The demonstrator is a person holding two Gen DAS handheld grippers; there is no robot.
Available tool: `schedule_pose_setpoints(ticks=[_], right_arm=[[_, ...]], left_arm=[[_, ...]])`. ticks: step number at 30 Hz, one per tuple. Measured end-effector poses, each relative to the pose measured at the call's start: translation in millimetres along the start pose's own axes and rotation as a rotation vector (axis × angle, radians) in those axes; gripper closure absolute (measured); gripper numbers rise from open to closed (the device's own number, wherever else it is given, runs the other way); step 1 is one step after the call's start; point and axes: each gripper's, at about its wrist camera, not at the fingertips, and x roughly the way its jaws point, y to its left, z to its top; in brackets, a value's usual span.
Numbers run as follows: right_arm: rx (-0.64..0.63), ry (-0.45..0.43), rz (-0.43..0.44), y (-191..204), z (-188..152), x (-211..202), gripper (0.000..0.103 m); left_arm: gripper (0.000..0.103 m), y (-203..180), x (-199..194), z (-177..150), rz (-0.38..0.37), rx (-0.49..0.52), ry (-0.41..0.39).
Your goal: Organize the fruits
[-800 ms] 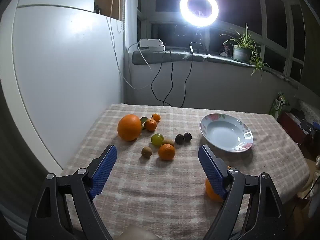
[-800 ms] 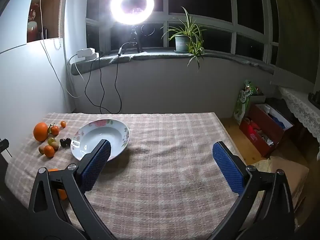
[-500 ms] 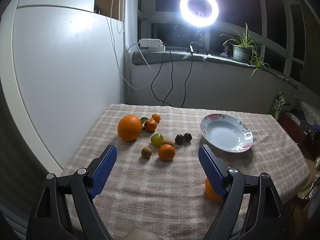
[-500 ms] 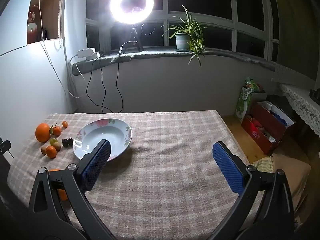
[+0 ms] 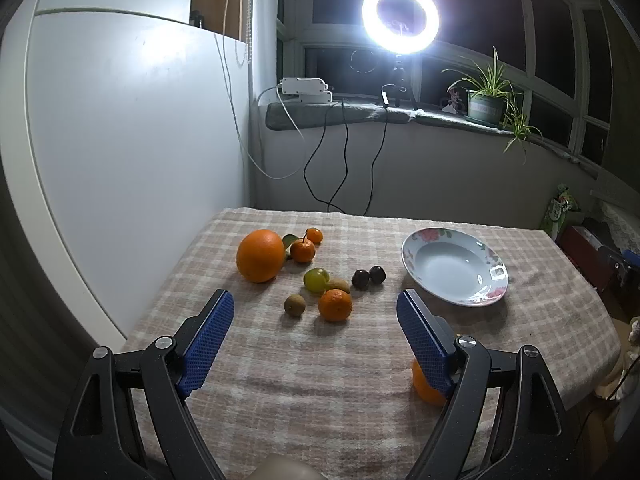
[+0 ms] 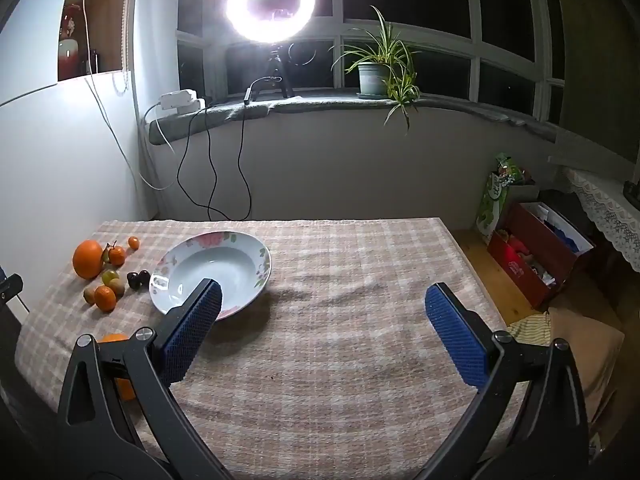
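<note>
Desk: covered by a checked cloth in beige and white; it is set against a white panel on one side and a low wall under a window sill on the far side.
Ring light: seen lit on the sill, with dark cables hanging down below it.
Potted plant: placed on the sill, to the right of the light.
Left tool: held above the near part of the desk and tilted downward; its blue pads are spread wide apart and nothing is gripped between them.
Right tool: held over the bare middle of the cloth, its blue pads likewise spread wide with nothing between them; its left finger is seen in front of the plate's near rim.
Plate: a white, flower-rimmed deep plate, lying on the cloth to the right of the fruit group.
Large orange: found at the left edge of the fruit group.
Lone orange fruit: mostly hidden behind the left tool's right finger, near the desk's front edge, well apart from the group.
Mandarin: laid at the front of the group, just beside a small brown fruit.
Leafy mandarin: set just beside the large orange, with a smaller orange fruit behind it.
Green fruit: placed in the middle of the group.
Two dark fruits: side by side, between the green fruit and the plate.
</note>
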Motion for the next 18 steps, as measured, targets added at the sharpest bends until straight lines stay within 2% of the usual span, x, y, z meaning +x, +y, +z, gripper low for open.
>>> schedule_pose_setpoints(ticks=[18], right_arm=[[-0.010, 0.001, 0.008, 4.4, -0.4, 0.9, 0.000]], left_arm=[[0.019, 0.7, 0.9, -0.1, 0.000, 0.002, 0.001]])
